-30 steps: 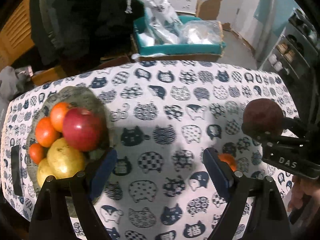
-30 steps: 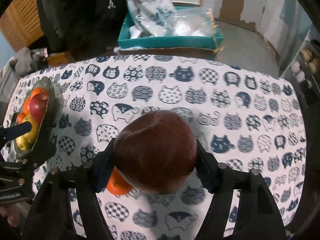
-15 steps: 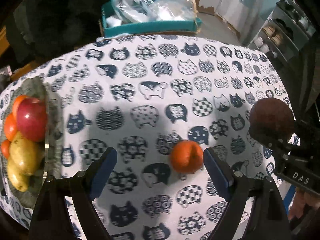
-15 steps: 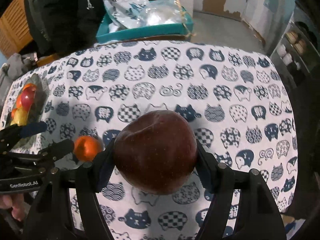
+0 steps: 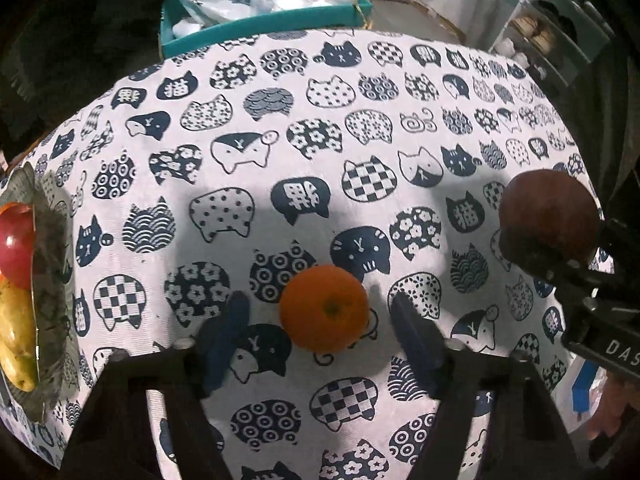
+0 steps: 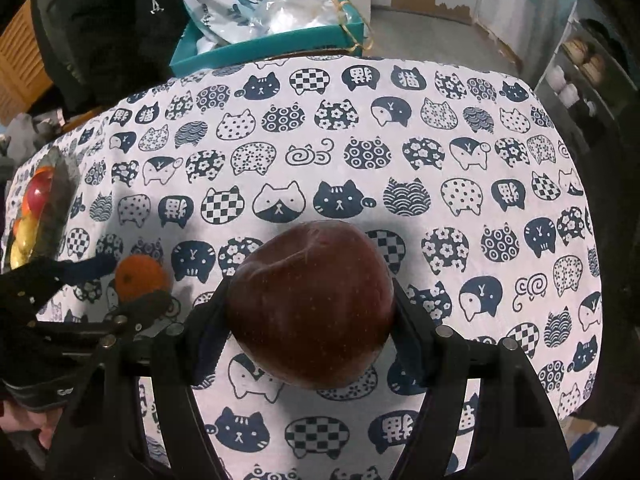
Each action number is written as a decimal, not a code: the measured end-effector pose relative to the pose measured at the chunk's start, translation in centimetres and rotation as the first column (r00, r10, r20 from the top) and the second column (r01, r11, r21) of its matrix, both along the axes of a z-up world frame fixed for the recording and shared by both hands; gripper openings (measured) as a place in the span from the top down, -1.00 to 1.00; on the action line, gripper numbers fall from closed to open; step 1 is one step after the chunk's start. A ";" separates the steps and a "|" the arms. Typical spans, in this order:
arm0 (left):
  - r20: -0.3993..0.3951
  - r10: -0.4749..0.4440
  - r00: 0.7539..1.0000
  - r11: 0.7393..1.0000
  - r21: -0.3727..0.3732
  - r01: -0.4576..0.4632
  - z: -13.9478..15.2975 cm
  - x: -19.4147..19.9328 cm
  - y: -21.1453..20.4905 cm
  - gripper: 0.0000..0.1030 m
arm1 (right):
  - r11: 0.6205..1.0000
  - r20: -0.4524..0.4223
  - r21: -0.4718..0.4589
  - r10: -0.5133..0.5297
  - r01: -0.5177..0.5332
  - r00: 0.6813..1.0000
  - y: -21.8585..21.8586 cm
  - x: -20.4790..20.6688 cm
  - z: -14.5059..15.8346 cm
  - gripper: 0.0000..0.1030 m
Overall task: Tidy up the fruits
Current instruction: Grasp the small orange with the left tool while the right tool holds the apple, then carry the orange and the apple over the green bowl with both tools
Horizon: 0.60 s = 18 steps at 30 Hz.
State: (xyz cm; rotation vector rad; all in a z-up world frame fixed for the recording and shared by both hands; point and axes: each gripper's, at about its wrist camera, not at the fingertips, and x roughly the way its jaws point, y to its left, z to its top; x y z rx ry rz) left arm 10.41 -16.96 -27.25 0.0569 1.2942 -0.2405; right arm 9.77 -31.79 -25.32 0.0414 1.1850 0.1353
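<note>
An orange mandarin [image 5: 323, 307] lies on the cat-print tablecloth between the open fingers of my left gripper [image 5: 320, 312], which do not touch it. It also shows in the right wrist view [image 6: 138, 277]. My right gripper [image 6: 310, 308] is shut on a dark red apple [image 6: 310, 304] held above the table, seen at right in the left wrist view [image 5: 548, 218]. A grey plate [image 5: 52, 280] at the table's left edge holds a red apple [image 5: 16, 244], yellow fruit [image 5: 16, 340] and oranges.
A teal box [image 6: 272, 44] with plastic bags stands behind the table's far edge. Shelves [image 5: 552, 40] stand at the far right. The table edge drops off at right and front.
My left gripper swung right from the plate and moved forward until the mandarin lies between its fingers. The right gripper kept hold of the dark apple and shifted slightly.
</note>
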 end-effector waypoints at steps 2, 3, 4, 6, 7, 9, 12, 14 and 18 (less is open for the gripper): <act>-0.012 -0.010 1.000 1.000 0.001 0.010 -0.3 0.0 -0.2 0.09 | 1.000 0.000 0.000 -0.002 0.002 1.000 0.0 0.0 0.0 -0.40; -0.016 -0.014 1.000 1.000 0.004 0.014 -0.4 -0.1 -0.3 0.11 | 1.000 0.000 0.001 -0.003 0.003 1.000 -0.1 0.0 -0.1 -0.40; -0.013 -0.017 1.000 1.000 0.004 0.017 -0.4 -0.2 -0.3 0.12 | 1.000 0.000 0.001 -0.004 0.004 1.000 -0.1 0.1 -0.1 -0.40; -0.008 -0.022 1.000 1.000 -0.003 0.022 -0.3 -0.2 -0.4 0.14 | 1.000 0.001 0.003 -0.003 0.003 1.000 0.0 0.1 0.0 -0.40; -0.002 -0.021 1.000 1.000 -0.003 0.021 -0.2 -0.3 -0.3 0.14 | 1.000 0.003 0.003 -0.002 0.002 1.000 0.0 0.1 0.1 -0.40; 0.016 -0.019 1.000 1.000 0.004 0.019 0.2 -0.4 0.0 0.15 | 1.000 0.009 0.003 0.000 0.000 1.000 0.2 0.1 0.3 -0.40; 0.048 -0.021 0.999 1.000 0.013 0.020 1.3 -0.7 0.5 0.15 | 1.000 0.022 0.004 0.004 -0.005 1.000 0.5 0.2 0.9 -0.40; 0.075 -0.019 0.997 1.000 0.015 0.018 2.4 -0.8 1.0 0.15 | 1.000 0.033 0.002 0.009 -0.009 0.999 0.7 0.2 1.3 -0.40; 0.120 0.002 0.993 1.000 0.005 -0.003 4.3 -1.0 2.2 0.15 | 1.000 0.059 0.004 0.013 -0.013 0.998 1.0 0.3 2.4 -0.40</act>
